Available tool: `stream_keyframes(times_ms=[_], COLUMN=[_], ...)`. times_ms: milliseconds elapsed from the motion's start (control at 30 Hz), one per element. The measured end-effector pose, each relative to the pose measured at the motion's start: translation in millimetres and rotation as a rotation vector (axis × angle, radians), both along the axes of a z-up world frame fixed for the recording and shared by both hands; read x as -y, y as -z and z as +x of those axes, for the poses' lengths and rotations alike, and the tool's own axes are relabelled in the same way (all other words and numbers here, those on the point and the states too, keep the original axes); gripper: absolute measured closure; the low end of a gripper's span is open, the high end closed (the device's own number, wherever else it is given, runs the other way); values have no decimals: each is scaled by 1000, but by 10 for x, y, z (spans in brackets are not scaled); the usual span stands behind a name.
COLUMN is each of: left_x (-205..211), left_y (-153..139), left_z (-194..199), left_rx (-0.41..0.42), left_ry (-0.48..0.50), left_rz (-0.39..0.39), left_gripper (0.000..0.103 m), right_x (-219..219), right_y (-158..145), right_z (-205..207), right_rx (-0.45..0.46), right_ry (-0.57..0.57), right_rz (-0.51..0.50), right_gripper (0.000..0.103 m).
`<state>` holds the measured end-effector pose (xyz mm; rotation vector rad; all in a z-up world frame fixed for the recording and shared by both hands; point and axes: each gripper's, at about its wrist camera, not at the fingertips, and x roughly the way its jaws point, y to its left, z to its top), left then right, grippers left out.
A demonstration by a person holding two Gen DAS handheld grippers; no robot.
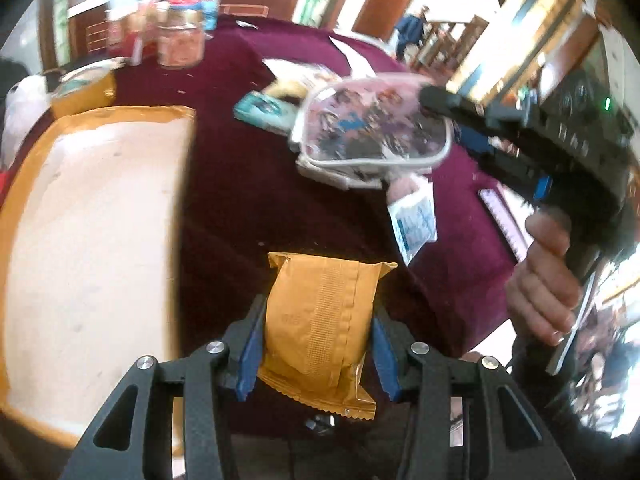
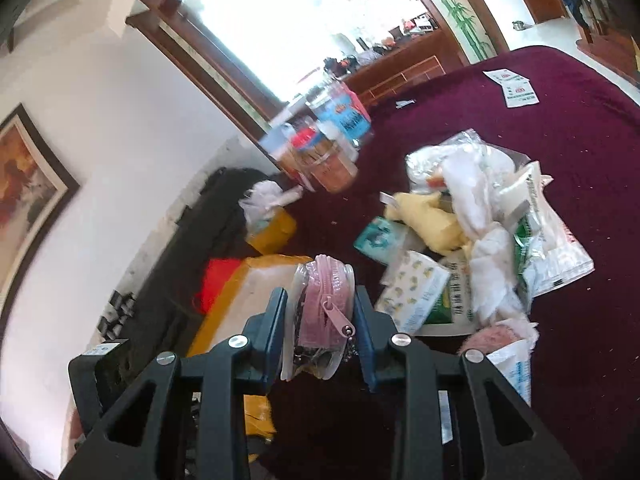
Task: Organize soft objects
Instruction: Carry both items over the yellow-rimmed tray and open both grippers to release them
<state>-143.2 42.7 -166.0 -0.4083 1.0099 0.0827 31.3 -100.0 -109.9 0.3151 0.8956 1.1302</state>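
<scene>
You are pinching the soft, crinkly yellow packet (image 1: pixel 316 320) mid-body in the left gripper (image 1: pixel 316 344) beside the tray (image 1: pixel 24 208), while your right gripper (image 2: pixel 320 336) is clamping the squashy pink pouch (image 2: pixel 320 308).

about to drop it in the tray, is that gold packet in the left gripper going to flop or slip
The gold packet looks puffy and light: it stands up between the left gripper's blue pads without drooping, so probably little flop. Its foil-like wrapper looks smooth, so it may slide if the squeeze eases. The crimped ends look thin and would likely crumple against the tray.
</scene>
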Motion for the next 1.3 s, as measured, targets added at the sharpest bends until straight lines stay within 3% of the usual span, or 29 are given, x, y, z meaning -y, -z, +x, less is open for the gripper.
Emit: stream_keyframes(times_ms=[167, 233, 333, 467, 567, 833, 1067, 1233, 1300], left_x=[-262, -436, -705, -1070, -1423, -2021, -2208, -2256, -2239], left_y=[-334, -469, -516, -374, -215, 57, 294, 289, 288], left_z=[-392, -543, -640, -620, -507, -181, 8, 1, 6], left_rx=[84, 118, 102, 52, 8, -87, -195, -181, -178], left_ry=[-92, -154, -254, -335, -388, -454, -462, -477, -465], left_rz=[-32, -7, 52, 86, 66, 66, 88, 90, 96], left_gripper=[53, 53, 53, 53, 53, 52, 52, 47, 44], right_x=[-199, -404, -706, -1211, -1541, -2097, -2214, -2286, -2307], right_y=[-66, -31, 16, 130, 205, 458, 646, 656, 647], right_z=[-160, -227, -335, -383, -377, -255, -105, -103, -129], right_rx=[-16, -36, -43, -59, -37, -63, -115, -86, -57], right_ry=[-54, -88, -141, -180, -183, -196, -216, -201, -189], right_rz=[52, 45, 31, -17, -77, -166, -183, -233, -263], right_gripper=[71, 71, 71, 71, 71, 71, 67, 65, 56])
